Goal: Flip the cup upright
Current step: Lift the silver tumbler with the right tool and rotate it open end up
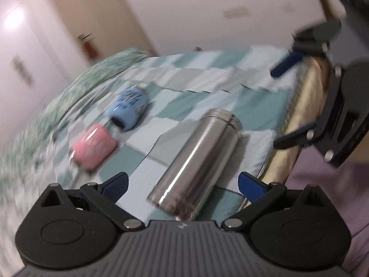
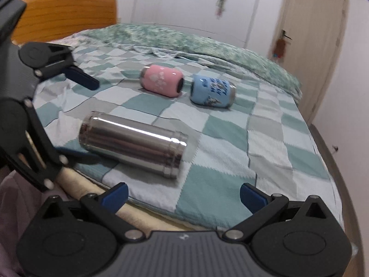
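A steel cup [image 1: 196, 159] lies on its side on the checked bedspread, also in the right wrist view [image 2: 133, 143]. A pink cup [image 2: 162, 83] and a blue cup [image 2: 212, 92] lie on their sides farther back; they also show in the left wrist view, pink [image 1: 93, 149] and blue [image 1: 129, 108]. My left gripper [image 1: 183, 183] is open, its fingers on either side of the steel cup's near end, not gripping it. My right gripper [image 2: 183, 195] is open and empty, just short of the steel cup.
The checked bedspread [image 2: 230, 138] covers the bed, with a green floral quilt [image 2: 184, 39] bunched at the back. The bed's edge [image 2: 150, 217] runs near the grippers. A wooden headboard [image 2: 66, 16] and a door [image 2: 311, 46] stand beyond.
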Demonstrator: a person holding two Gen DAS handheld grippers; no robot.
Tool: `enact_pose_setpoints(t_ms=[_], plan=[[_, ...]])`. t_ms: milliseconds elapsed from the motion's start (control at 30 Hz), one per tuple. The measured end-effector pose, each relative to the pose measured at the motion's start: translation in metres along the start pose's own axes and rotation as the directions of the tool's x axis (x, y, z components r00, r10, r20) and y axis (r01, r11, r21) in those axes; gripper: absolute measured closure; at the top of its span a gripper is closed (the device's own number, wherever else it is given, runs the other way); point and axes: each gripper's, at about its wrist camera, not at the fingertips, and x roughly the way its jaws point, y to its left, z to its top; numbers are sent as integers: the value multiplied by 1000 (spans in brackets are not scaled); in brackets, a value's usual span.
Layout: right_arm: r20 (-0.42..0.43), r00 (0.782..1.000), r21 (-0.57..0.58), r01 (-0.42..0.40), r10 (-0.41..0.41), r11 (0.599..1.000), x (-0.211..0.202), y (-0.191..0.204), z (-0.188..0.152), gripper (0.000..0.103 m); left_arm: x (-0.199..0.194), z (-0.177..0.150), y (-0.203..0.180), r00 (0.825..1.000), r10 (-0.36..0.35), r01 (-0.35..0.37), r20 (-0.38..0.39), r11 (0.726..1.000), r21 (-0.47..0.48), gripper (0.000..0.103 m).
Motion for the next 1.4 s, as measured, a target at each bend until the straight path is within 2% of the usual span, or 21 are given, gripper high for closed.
enact_pose_setpoints(t_ms=[133,267,433,733,900,1000,1067,1100,1167,1233,1267,1333,1400], plan=[[-7,1000,-133,-20,19,991,6,14,19,0,-22,-19,17,998,59,-53,24,980,-191,0],[-25,999,-276,-42,37,960,16,31,39,0,-31,-36,32,993,117,-108,7,935,-338,0],[-44,998,-423,-56,41,905,30,49,59,0,-35,-54,44,987,163,-147,-6,873,-464,0],[-149,987,-633,-141,59,761,64,71,80,0,-23,-75,48,979,199,-194,-54,803,-564,0],[-230,968,-675,-231,97,701,85,79,87,3,-19,-83,48,978,197,-204,-74,795,-571,0],[-289,951,-684,-287,112,670,99,82,89,13,-17,-82,49,978,195,-206,-81,800,-563,0],[-335,936,-686,-321,108,653,110,86,86,30,-16,-83,50,978,193,-206,-82,801,-562,0],[-352,930,-684,-331,104,650,115,87,84,32,-15,-83,51,978,191,-204,-84,801,-562,0],[-361,928,-675,-330,96,659,120,89,85,33,-16,-84,52,979,189,-202,-83,802,-562,0],[-388,915,-617,-349,113,706,123,84,93,33,-15,-84,53,978,189,-203,-83,801,-563,0],[-416,899,-548,-366,135,752,124,78,98,34,-16,-84,54,979,189,-202,-82,802,-562,0],[-465,869,-423,-387,171,819,127,66,107,34,-16,-84,55,979,190,-201,-78,804,-560,0],[-512,830,-249,-389,221,887,131,50,112,34,-17,-83,59,979,190,-195,-67,808,-557,0]])
